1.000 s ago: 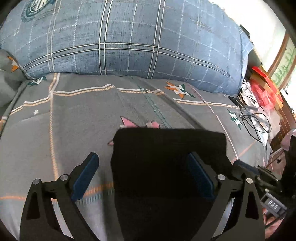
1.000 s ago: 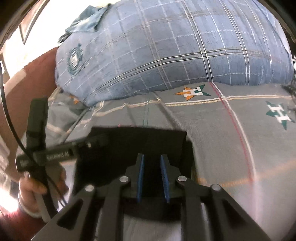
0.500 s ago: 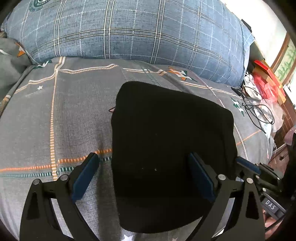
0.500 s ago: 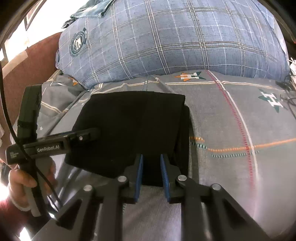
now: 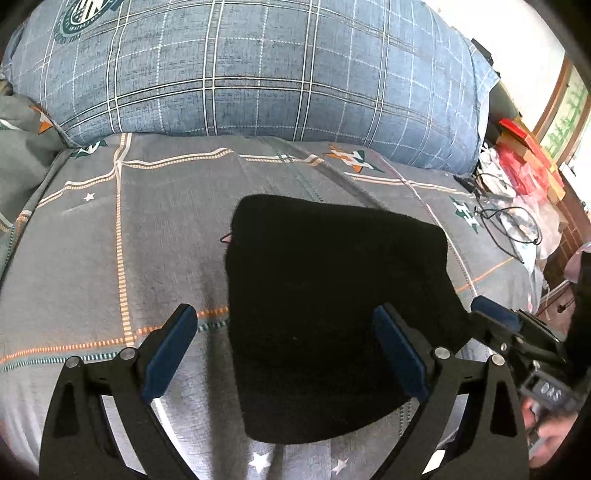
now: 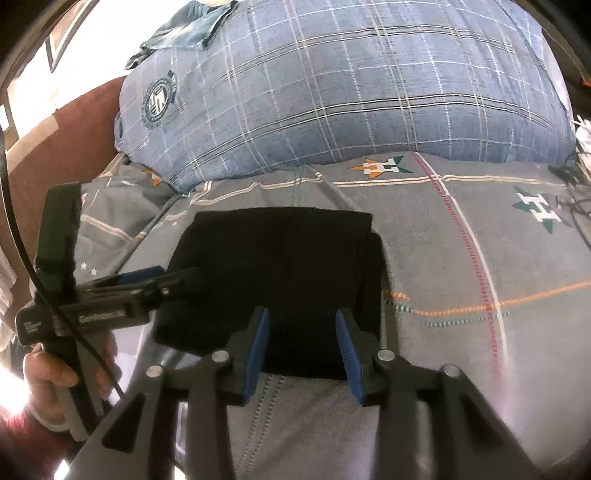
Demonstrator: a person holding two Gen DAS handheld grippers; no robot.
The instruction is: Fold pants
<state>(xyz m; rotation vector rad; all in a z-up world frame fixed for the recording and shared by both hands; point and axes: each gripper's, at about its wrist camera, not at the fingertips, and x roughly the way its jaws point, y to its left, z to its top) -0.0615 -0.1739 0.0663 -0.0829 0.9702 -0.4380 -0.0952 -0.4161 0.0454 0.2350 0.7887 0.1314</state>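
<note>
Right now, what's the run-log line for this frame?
pants: folded, flat on bed | right gripper: opening, pads off cloth | left gripper: open, empty

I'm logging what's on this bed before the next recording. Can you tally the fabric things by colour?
Black: 1, the folded pants
Blue plaid: 1, the big pillow
Grey patterned: 1, the bedsheet
Faded blue denim: 1, a cloth on top of the pillow
Total: 4

Black tongs (image 6: 302,349) with blue pads (image 6: 255,354), silver screws, maroon sleeve (image 6: 18,443).
</note>
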